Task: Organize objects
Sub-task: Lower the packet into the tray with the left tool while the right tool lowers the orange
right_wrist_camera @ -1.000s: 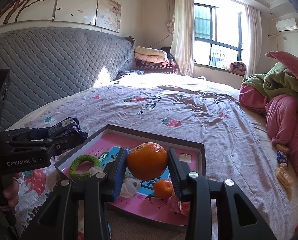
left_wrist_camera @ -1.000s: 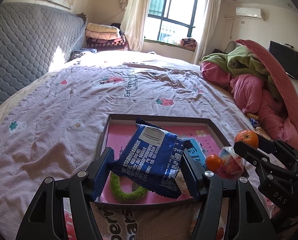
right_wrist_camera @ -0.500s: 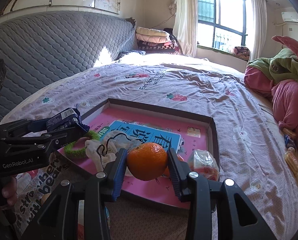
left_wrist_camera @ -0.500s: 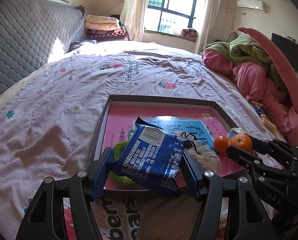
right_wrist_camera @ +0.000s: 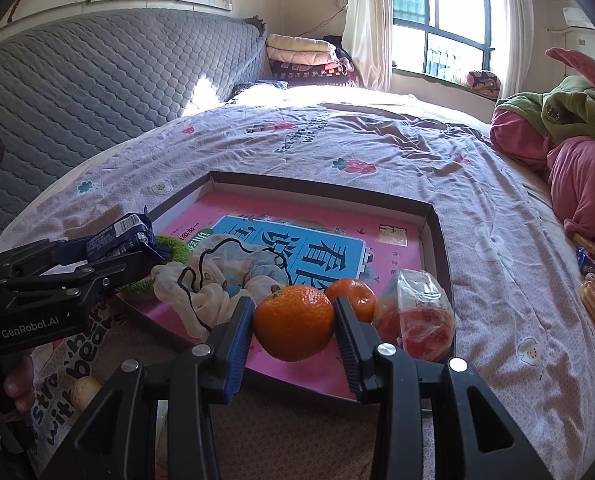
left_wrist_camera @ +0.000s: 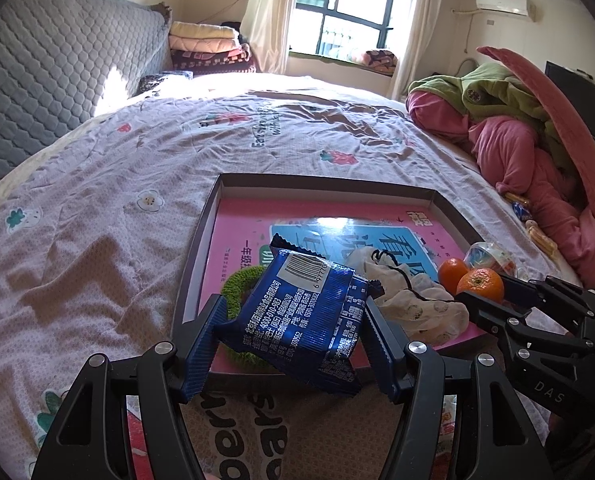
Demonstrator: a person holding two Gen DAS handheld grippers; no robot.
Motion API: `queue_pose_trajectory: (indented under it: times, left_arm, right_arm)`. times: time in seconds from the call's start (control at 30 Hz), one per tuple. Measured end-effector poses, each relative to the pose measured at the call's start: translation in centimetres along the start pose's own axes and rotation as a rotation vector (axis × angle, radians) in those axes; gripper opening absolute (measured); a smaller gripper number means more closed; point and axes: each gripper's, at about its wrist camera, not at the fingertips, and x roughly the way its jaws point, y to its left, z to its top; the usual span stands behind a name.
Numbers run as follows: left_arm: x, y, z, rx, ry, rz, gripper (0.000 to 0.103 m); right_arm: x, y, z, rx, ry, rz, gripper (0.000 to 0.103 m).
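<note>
1. The left tongs (left_wrist_camera: 293,344) are gripping a blue snack packet (left_wrist_camera: 305,316), both pads pressing on its sides, holding it above the near left corner of the shallow box (left_wrist_camera: 321,182) that is sitting on the bed (left_wrist_camera: 97,220).
2. Under the packet, a green fuzzy ring (left_wrist_camera: 233,284) is lying on the box's pink floor, partly hidden.
3. In the middle, a crumpled white cloth with a black cord (right_wrist_camera: 217,280) is resting in the box.
4. The right tongs (right_wrist_camera: 293,330) are clamping narrowly on an orange (right_wrist_camera: 293,322), hanging over the near edge of the box.
5. Just behind it, a smaller orange (right_wrist_camera: 355,292) is sitting in the box, beside a clear bag (right_wrist_camera: 417,316) with something red in it at the near right corner.
</note>
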Motion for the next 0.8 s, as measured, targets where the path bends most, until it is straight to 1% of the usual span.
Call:
queue_pose_trajectory:
  times: [0.43, 0.8]
  left_arm:
    - [1.1, 0.6, -0.3, -0.007, 0.004, 0.009, 0.067]
    - [1.5, 1.5, -0.1, -0.015, -0.001, 0.046, 0.067]
  right_arm:
    - [1.1, -0.4, -0.3, 0.016, 0.03, 0.001, 0.041]
    - [2.1, -0.1, -0.5, 0.016, 0.05, 0.0, 0.041]
